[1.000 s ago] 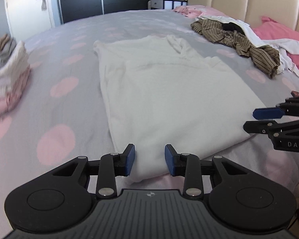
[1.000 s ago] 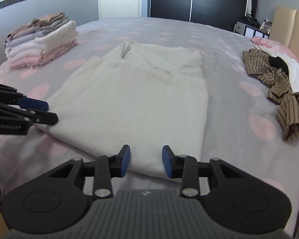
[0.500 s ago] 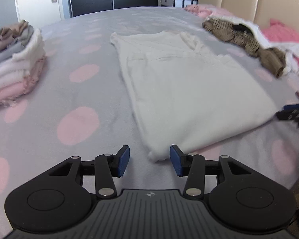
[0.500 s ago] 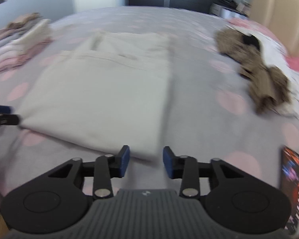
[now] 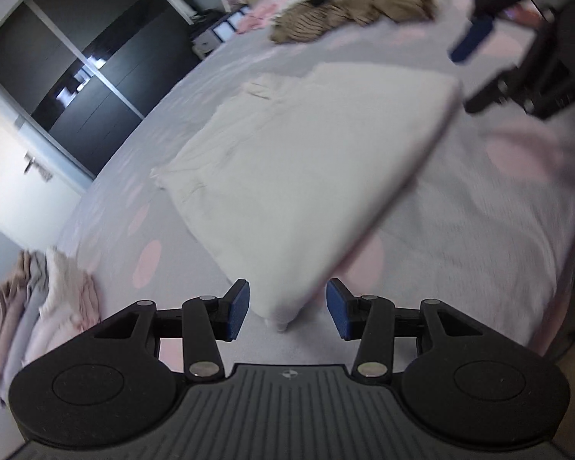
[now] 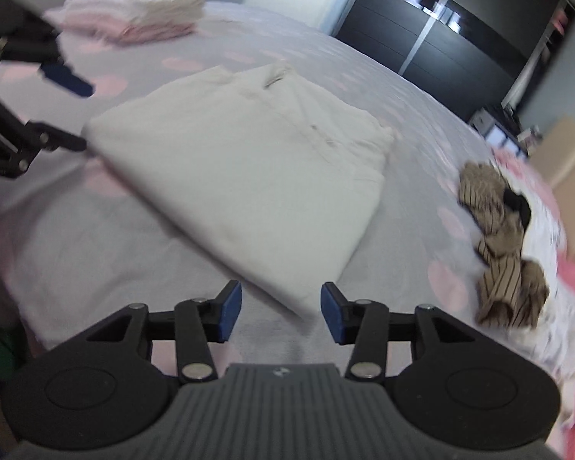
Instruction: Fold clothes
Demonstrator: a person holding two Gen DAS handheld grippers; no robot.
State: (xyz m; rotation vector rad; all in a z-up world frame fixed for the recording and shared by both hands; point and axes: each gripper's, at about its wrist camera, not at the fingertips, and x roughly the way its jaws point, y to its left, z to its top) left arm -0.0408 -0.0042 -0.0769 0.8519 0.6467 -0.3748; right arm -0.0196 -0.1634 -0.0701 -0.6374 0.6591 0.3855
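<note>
- Bedroom: grey bedspread [image 5: 479, 230] with pink dots, dark wardrobe [image 6: 441, 42] behind.
- White garment [image 5: 306, 176], partly folded, flat mid-bed.
- Left gripper [image 5: 286, 315]: jaws spread, empty, one garment corner between the pads.
- Right gripper [image 6: 281, 315]: jaws spread, empty, at the opposite near corner.
- Folded stack [image 6: 142, 11] at the bed's left side.
- Striped brown clothes [image 6: 498, 237] crumpled at the right, well apart.

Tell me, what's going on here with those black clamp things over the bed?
A person is folding laundry with a hand-held gripper in each hand. The left gripper and the right gripper are both open, each lined up on a near corner of the half-folded white garment lying flat on the bed. Neither has hold of it yet. A stack of folded clothes sits at one side, a crumpled striped garment at the other.
</note>
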